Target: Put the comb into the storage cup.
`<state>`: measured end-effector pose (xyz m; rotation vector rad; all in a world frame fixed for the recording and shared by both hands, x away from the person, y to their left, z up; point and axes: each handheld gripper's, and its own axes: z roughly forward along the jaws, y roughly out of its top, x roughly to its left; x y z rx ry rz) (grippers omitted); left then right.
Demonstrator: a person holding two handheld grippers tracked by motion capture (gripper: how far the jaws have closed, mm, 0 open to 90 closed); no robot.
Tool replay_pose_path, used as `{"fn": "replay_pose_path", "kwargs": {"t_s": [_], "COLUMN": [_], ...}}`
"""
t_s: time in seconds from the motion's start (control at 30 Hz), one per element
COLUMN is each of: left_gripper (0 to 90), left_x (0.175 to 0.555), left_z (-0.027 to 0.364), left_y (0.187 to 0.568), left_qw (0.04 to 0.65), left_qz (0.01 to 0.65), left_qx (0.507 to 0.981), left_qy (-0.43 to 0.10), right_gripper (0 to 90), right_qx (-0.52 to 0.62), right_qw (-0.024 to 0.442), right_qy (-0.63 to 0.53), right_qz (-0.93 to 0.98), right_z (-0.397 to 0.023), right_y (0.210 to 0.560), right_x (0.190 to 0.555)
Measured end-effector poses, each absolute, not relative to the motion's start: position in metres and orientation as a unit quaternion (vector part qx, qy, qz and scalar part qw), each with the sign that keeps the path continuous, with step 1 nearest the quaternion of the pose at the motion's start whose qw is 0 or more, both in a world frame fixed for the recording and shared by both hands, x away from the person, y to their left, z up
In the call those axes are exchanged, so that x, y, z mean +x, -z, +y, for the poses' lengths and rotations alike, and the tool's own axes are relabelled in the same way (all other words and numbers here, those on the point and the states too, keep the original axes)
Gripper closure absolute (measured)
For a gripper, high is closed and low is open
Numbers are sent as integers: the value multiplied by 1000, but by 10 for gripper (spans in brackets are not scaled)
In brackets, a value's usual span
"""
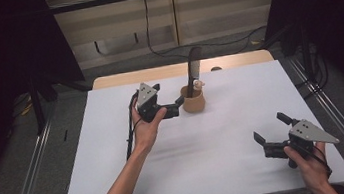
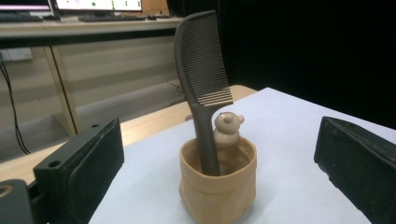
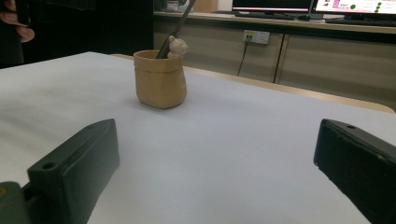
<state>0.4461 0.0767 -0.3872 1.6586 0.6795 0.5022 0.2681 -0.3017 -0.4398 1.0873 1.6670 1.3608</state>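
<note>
L tongs [image 2: 219,163] view: comb [image 2: 201,60] teeth.

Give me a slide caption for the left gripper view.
Open left gripper faces tan cup holding upright dark comb.

A white table [image 1: 225,135], monitors [image 3: 348,5] and a wall socket [image 3: 256,36].

No legible text or labels
</note>
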Motion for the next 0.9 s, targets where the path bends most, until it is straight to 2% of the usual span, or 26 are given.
{"fn": "replay_pose_path", "kwargs": {"t_s": [0.4, 0.77, 0.9], "left_gripper": [20, 25, 25], "left_x": [436, 423, 419], "left_z": [107, 129, 138], "left_y": [390, 391, 392], "left_qw": [605, 591, 608], "left_qz": [315, 320, 332], "left_qx": [696, 699, 683], "left_qy": [-225, -243, -231], "right_gripper": [0, 0, 0], "right_qx": [421, 420, 421], "right_qw": [358, 358, 359], "right_qy": [-526, -526, -525], "right_qz": [646, 647, 646], "right_z": [-301, -301, -301], "right_y": [439, 439, 439], "right_x": [268, 267, 267]}}
